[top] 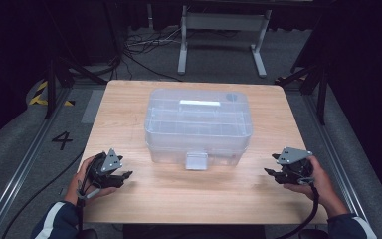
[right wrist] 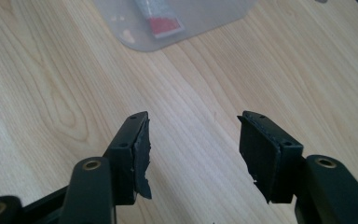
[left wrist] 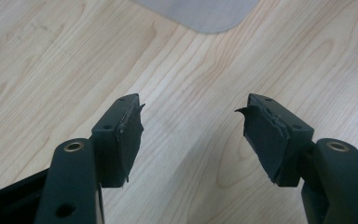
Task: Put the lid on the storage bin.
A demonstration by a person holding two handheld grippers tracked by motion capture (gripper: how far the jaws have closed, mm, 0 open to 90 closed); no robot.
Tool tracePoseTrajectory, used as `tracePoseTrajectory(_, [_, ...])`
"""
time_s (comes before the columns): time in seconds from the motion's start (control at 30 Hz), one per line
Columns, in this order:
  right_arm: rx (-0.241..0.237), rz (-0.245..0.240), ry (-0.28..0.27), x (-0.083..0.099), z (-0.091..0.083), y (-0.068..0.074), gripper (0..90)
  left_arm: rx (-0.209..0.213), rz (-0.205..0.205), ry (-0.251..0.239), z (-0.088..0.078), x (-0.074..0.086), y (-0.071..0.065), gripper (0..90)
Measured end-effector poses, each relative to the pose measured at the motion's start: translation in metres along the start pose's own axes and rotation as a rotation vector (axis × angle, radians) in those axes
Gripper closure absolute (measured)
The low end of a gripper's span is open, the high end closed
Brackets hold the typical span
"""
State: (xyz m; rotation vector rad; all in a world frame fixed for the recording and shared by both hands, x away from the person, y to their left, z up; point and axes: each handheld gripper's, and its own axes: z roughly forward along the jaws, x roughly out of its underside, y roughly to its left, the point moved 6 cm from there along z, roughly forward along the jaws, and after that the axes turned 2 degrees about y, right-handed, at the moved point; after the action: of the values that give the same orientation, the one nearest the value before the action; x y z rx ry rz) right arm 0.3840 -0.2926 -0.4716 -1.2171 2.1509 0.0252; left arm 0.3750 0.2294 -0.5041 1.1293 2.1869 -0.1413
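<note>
L gripper & R gripper: fingers open, empty, near edge of bench, flanking clear lidded box.

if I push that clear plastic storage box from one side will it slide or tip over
The clear plastic storage box looks wide and low on the smooth wooden table, so it would probably slide rather than tip. Its see-through walls suggest it is light. A small red-labelled item inside might shift.

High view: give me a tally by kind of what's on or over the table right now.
Clear plastic box: 1
Grippers, left gripper and right gripper, both open and empty: 2
Total: 3
</note>
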Motion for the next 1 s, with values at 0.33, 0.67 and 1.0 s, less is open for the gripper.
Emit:
tracePoseTrajectory(0.33, [0.015,0.073,0.007,0.031,0.0,-0.008,40.9,-0.009,-0.023,0.038,0.0,0.018,0.003,32.9])
tracePoseTrajectory(0.67, [0.015,0.136,-0.026,0.057,0.001,-0.009,39.9,0.004,-0.047,0.048,0.002,0.03,0.002,27.8])
tracePoseTrajectory(1.0, [0.009,0.238,-0.042,0.088,0.005,-0.007,37.1,0.041,-0.116,0.022,-0.001,0.042,0.003,22.9])
